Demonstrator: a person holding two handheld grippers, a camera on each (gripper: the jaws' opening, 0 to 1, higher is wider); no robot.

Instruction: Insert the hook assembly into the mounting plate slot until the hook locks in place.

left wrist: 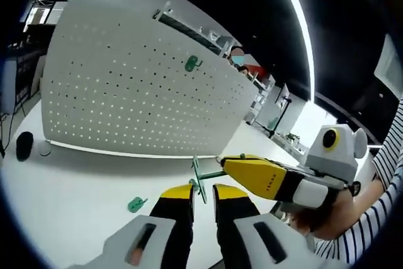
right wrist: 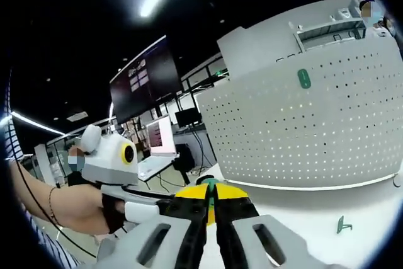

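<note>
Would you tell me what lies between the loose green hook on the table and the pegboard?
In the left gripper view, just bare white table separates the loose green hook from the pegboard.

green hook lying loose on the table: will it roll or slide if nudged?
The green hook looks small, thin plastic, so probably very light and stiff. It lies flat on the smooth white table, so a nudge would likely slide or spin it, not roll it. Its bent shape may tip.
</note>
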